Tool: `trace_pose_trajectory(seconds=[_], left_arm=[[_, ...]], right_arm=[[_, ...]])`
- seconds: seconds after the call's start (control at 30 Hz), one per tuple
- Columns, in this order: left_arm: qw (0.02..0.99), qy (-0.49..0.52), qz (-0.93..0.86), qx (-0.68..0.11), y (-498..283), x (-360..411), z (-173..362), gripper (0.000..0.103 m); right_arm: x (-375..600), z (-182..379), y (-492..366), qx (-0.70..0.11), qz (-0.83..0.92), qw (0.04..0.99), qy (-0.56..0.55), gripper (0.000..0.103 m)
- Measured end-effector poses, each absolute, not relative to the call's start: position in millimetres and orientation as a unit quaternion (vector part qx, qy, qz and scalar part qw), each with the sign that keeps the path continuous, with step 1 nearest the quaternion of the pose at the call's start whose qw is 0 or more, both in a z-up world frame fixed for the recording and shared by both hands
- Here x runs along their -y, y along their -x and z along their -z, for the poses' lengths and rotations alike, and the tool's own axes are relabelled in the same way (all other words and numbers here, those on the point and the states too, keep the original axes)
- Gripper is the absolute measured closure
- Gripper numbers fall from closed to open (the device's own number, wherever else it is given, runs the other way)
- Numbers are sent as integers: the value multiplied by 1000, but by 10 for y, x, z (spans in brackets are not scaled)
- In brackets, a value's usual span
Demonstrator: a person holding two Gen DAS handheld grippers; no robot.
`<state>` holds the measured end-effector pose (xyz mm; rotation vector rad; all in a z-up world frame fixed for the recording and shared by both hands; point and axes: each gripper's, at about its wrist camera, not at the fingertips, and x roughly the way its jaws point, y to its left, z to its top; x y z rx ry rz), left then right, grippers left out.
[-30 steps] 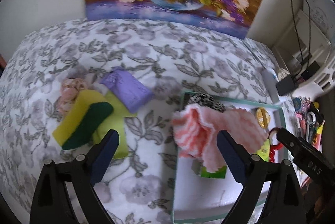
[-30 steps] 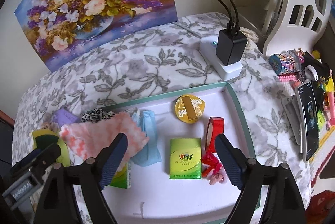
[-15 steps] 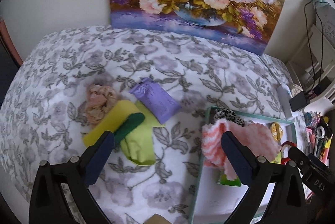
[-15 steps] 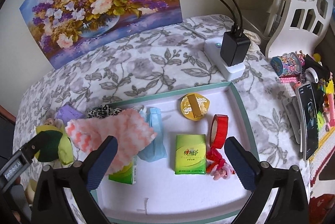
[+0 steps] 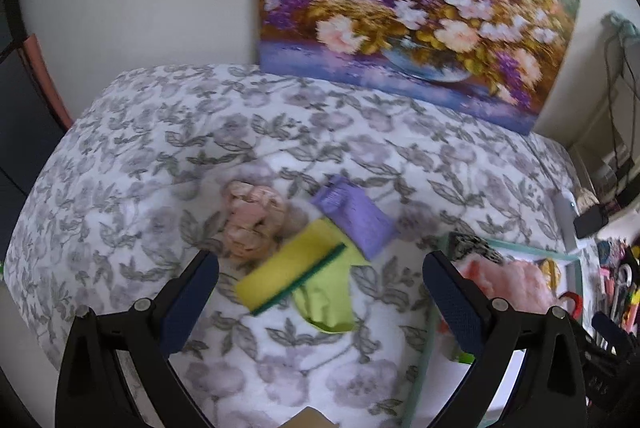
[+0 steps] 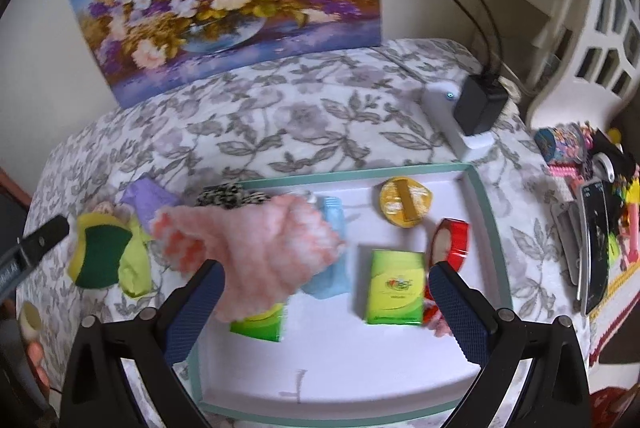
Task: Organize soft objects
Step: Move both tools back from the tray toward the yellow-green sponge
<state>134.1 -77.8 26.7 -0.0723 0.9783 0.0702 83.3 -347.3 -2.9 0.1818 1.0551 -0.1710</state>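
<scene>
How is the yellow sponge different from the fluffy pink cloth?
The yellow sponge is a firm block with a dark green side; the fluffy pink cloth is floppy and striped pink and white. The sponge lies on the flowered cover outside the tray; the cloth lies in the tray, draped over other things. Both are soft and untouched.

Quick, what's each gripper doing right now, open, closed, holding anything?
Left gripper: open, holding nothing.
Right gripper: open, holding nothing.
</scene>
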Motion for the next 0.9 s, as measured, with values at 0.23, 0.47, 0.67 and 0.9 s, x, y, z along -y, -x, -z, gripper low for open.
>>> trace_pose_trajectory(seconds=[0.23,0.47,0.67,0.9], left_arm=[[875,41,-85,-474,-1374,381,-241,1],[865,93,-103,-482,-1354,0,-182,1],[861,107,-110,-485,-1333,-175,-155,1],[846,109,-103,-511,-1391,-205,25,1]], right_arm=[[3078,-18,-859,-498,47,863,-73,0],[2592,-5,-895,-500,-7,864,-61,0],[2266,47,-951,-504,-38,861,-57,0],[1919,142,-1076,-505,-72,859,-48,0]])
